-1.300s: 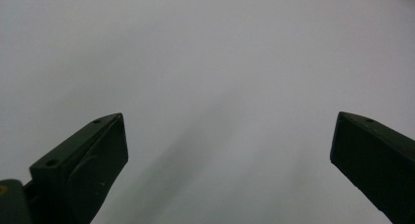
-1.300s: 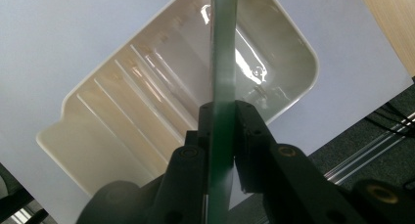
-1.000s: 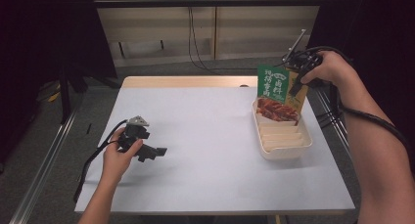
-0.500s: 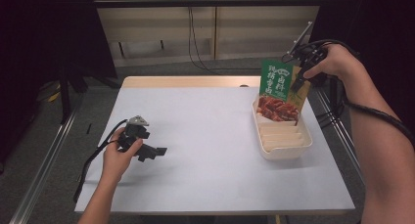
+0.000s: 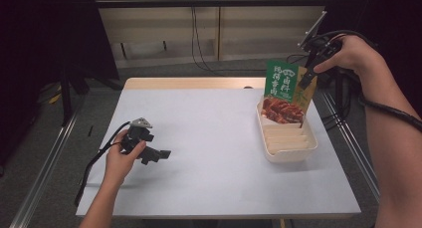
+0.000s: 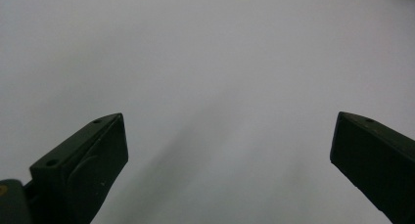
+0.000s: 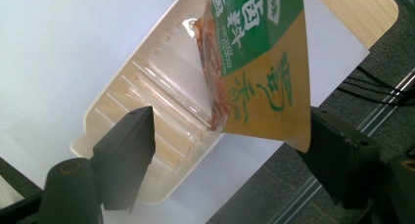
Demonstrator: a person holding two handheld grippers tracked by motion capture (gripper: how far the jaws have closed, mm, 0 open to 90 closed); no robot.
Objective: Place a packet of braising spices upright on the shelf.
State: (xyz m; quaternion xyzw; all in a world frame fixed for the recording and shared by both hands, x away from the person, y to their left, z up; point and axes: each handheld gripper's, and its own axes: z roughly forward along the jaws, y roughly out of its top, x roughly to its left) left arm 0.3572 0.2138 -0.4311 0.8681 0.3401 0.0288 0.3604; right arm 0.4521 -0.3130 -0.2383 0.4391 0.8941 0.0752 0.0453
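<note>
White table (image 5: 209, 138) below, I lift my right gripper (image 7: 230, 150) straight off the sauce pouch (image 7: 254, 62) leaning upright in the tray (image 5: 291, 151), its jaws just opening and clear, while my left gripper (image 6: 225, 150) rests gaping, empty.

Food pouch (image 5: 284, 91): flat sealed pkt, green upper w/ white Chinese print, tan-yellow side panel w/ green script, photo of red-brown braised meat low on the front. Stands upright, slightly tilted, bottom edge in the far end of the tray, right of centre in the high view. In the right gripper view pouch (image 7: 254, 53) fills top centre, tan corner pointing down to lower right.

Tray (image 5: 290, 151): cream plastic, oblong, rounded corners, ribbed floor w/ cross ridges. Sits flat on the white tabletop, near its right edge; long axis runs away from the camera. Near part bare.
</note>
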